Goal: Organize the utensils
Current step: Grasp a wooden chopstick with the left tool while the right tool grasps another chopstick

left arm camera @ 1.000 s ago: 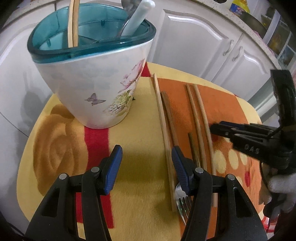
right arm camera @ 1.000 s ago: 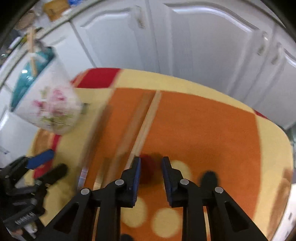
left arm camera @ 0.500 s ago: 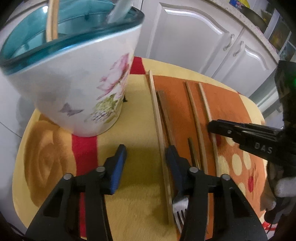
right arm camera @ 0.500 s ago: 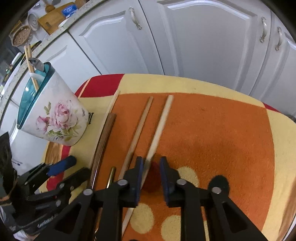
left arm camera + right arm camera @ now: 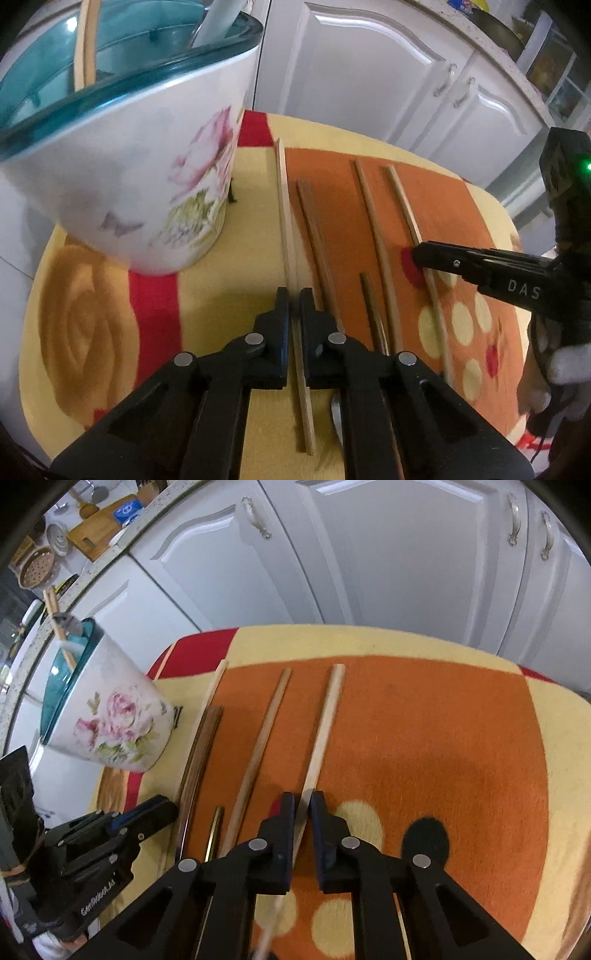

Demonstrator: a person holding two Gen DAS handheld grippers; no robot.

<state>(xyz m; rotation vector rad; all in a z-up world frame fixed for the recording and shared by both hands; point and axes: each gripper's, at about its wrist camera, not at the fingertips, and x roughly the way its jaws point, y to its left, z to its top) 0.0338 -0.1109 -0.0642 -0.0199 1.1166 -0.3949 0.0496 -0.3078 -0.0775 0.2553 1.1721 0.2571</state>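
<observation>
A white floral utensil holder (image 5: 129, 166) with a teal rim stands at the left of the mat, with chopsticks and a white handle inside. Several chopsticks lie side by side on the mat. My left gripper (image 5: 293, 297) points down at the leftmost pale chopstick (image 5: 284, 206); its jaws are closing and its pads press the stick between them. My right gripper (image 5: 303, 801) is closing on the rightmost pale chopstick (image 5: 325, 723), which runs between its pads. From the left wrist view, the right gripper (image 5: 417, 254) sits on that stick (image 5: 402, 199).
Between the two held sticks lie a dark brown pair (image 5: 314, 229), a tan chopstick (image 5: 373, 236) and a fork (image 5: 336, 410) partly under my left gripper. The yellow, orange and red mat (image 5: 461, 738) covers a small table. White cabinet doors (image 5: 406, 554) stand behind. A gloved hand (image 5: 569, 365) holds the right gripper.
My left gripper's jaws went from wide apart to closed on the leftmost pale chopstick. The right gripper's jaws narrowed onto the rightmost pale chopstick. The holder looms larger in the left wrist view.
</observation>
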